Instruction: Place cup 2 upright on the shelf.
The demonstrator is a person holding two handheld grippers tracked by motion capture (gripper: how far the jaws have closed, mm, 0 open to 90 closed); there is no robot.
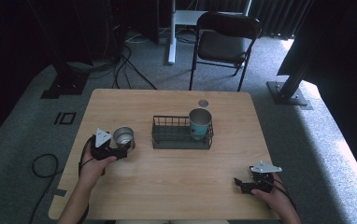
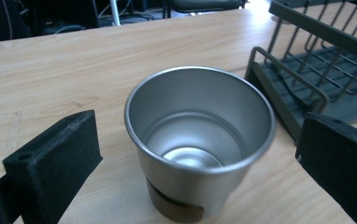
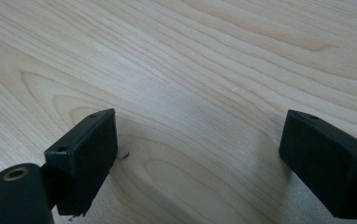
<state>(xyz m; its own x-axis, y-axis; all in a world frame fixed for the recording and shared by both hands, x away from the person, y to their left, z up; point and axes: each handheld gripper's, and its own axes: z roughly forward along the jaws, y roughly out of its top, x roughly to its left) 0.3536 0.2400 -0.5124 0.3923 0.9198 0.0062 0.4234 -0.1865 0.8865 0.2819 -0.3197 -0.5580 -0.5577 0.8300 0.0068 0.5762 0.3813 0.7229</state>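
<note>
Your left gripper (image 2: 200,154) straddles the steel cup (image 2: 200,140), jaws spread; right gripper (image 3: 200,158) idles spread. Close squarely next.

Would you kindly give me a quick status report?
Left gripper open around steel cup, no grip yet. Right gripper open, idle. Wire rack close beside cup.

Left gripper (image 1: 120,150) sits out on the left side, jaws spread wide and pointing forward, the left hand (image 1: 95,163) wrapped around its body with the forearm coming up from the bottom edge. Right gripper (image 1: 243,183) hangs low near the front right, jaws wide apart too, angled leftward, gripped by the right hand (image 1: 274,198).
</note>
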